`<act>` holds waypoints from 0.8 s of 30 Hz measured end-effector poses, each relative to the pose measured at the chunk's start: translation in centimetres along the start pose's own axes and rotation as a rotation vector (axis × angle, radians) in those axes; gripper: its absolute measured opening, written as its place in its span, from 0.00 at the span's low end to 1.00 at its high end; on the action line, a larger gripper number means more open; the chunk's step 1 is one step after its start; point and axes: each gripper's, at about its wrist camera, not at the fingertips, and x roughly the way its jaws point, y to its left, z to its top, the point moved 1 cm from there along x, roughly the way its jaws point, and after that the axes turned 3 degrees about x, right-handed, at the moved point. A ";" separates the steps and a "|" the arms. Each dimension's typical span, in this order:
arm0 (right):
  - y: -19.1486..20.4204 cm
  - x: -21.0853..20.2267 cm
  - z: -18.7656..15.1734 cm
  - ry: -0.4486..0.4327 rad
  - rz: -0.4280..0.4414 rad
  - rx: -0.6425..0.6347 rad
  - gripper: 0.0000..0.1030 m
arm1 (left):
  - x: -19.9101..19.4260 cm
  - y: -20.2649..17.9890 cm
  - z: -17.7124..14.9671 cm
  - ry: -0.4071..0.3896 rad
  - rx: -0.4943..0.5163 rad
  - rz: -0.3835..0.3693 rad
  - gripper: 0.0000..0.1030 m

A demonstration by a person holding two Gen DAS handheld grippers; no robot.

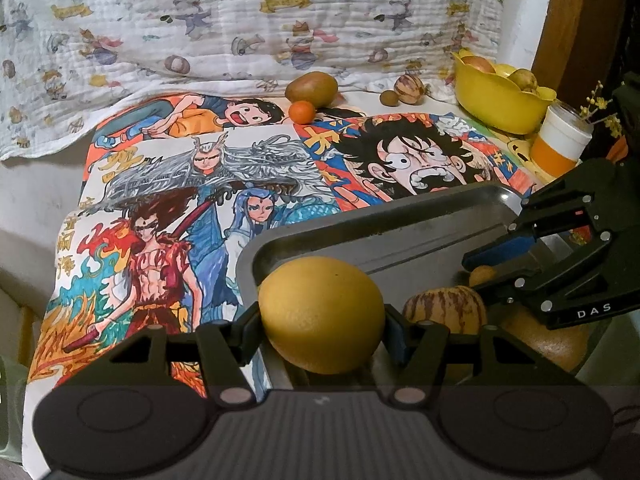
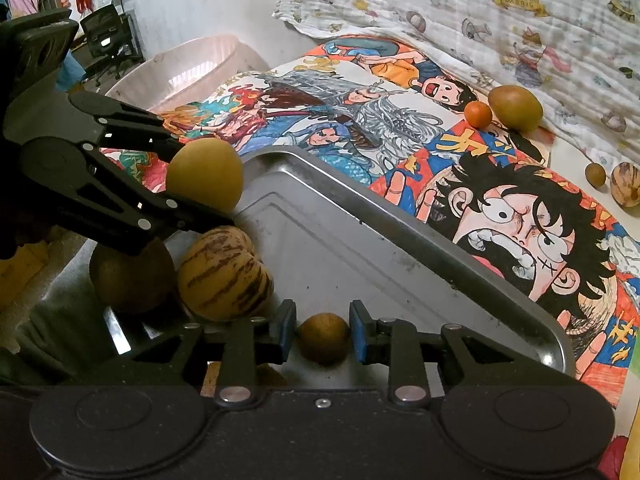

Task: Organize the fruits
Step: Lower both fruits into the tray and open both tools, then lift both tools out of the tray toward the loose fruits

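Note:
My left gripper is shut on a large yellow-orange fruit and holds it over the near corner of a metal tray; it also shows in the right wrist view. My right gripper stands open around a small brown fruit that lies on the tray, with a gap on each side. A striped melon-like fruit and a brown round fruit lie in the tray next to it.
On the cartoon-print cloth at the back lie a mango-like fruit, a small orange, a small brown fruit and a striped fruit. A yellow bowl with fruit and a cup stand at the right. A pink basin stands beyond the table.

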 end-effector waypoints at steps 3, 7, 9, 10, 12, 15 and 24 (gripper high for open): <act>0.0 0.0 -0.1 0.001 -0.001 -0.001 0.31 | -0.1 0.1 0.0 -0.006 -0.002 -0.015 0.63; -0.1 0.0 -0.2 0.000 -0.004 0.000 0.33 | -0.1 0.4 -0.2 -0.007 -0.018 -0.019 0.66; -0.2 -0.1 -0.3 -0.002 -0.007 0.002 0.35 | -0.3 0.4 -0.2 -0.009 -0.021 -0.023 0.67; -0.2 -0.2 -0.2 -0.004 -0.008 0.004 0.37 | -0.3 0.4 -0.2 -0.010 -0.028 -0.028 0.67; -0.4 -0.4 -0.2 -0.009 -0.010 0.010 0.43 | -0.6 0.6 -0.2 -0.017 -0.044 -0.035 0.73; -0.5 -0.9 -0.1 -0.022 -0.014 0.017 0.51 | -1.0 0.9 -0.1 -0.029 -0.056 -0.027 0.80; -2.1 -3.5 0.1 -0.086 -0.063 0.071 0.87 | -2.8 2.5 0.8 -0.077 -0.118 0.005 0.97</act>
